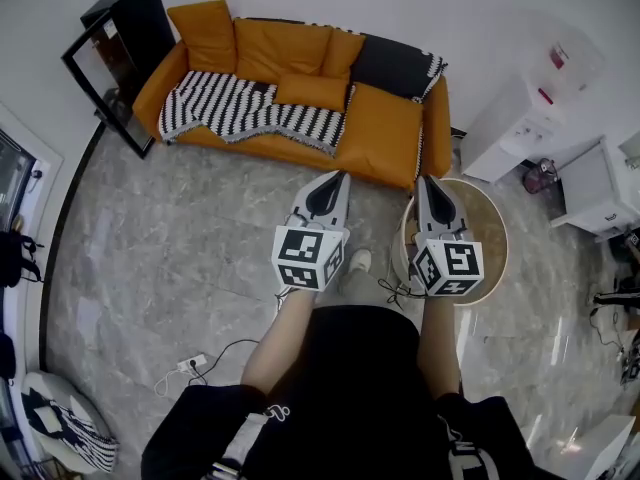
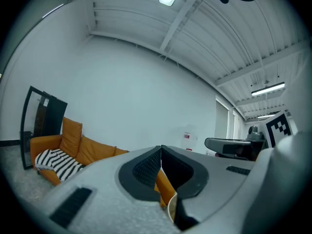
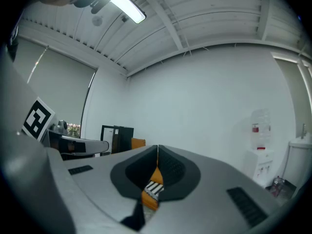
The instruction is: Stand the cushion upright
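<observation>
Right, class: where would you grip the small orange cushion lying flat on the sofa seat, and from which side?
Probably its front edge, approached from the open front of the sofa: the small orange cushion lies flat, that edge faces the room, and the back cushions block the rear.

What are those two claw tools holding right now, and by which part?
Nothing. The left gripper and the right gripper both have their jaws closed together with nothing between them, out in front of the orange sofa.
</observation>
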